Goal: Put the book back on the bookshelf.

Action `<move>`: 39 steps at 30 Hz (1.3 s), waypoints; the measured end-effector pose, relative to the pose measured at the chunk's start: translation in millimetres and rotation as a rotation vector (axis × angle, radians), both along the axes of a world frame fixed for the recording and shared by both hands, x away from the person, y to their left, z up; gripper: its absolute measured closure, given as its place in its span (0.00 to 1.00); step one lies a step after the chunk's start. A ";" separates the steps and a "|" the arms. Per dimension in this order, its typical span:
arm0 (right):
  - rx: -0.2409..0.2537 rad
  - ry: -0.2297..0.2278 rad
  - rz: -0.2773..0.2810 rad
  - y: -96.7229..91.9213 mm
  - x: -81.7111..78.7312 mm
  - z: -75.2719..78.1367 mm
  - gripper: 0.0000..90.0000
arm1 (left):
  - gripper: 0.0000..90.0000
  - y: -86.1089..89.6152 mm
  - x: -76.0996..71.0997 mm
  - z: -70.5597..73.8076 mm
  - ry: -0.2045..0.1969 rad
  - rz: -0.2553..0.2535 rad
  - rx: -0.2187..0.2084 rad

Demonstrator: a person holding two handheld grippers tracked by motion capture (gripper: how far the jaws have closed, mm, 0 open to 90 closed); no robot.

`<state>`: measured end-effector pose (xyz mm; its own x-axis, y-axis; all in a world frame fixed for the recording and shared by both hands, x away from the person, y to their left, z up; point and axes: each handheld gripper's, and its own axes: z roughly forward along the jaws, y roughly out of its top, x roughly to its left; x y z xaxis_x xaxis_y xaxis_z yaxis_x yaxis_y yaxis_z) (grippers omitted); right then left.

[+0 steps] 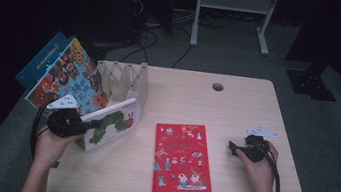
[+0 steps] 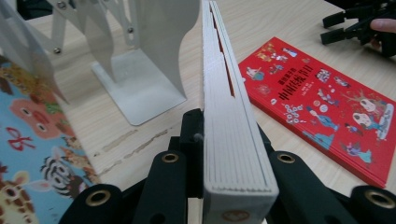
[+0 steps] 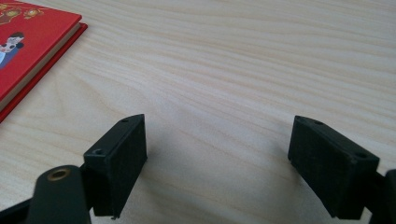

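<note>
**Caterpillar book clamped in my left claw**

I am holding the caterpillar book (image 1: 113, 124) on edge at the left of the high view, just below the white book rack (image 1: 128, 77). My left claw (image 1: 89, 125) is squeezing its thick pages from both sides. The red book (image 1: 182, 159) is lying flat at centre. My right claw (image 1: 232, 147) is resting wide open and empty on the table (image 1: 238, 100), centre-right.
</note>
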<state>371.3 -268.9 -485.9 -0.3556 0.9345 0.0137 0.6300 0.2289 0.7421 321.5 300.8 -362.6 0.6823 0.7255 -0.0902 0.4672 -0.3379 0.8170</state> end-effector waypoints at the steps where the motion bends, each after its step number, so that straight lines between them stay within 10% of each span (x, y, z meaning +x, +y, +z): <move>1: 0.000 0.000 0.000 0.0 0.0 0.0 0.20 | 0.84 0.8 0.7 0.0 0.001 0.008 0.001; 39: 0.000 0.000 -0.003 -0.2 0.7 0.0 0.20 | 0.84 -42.7 74.9 -13.1 -0.046 0.176 -0.004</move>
<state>372.0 -269.2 -485.9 -0.3529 0.9355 0.0134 0.6307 0.2273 0.7420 396.3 258.2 -375.7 0.5480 0.8340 -0.0649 0.4809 -0.2506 0.8402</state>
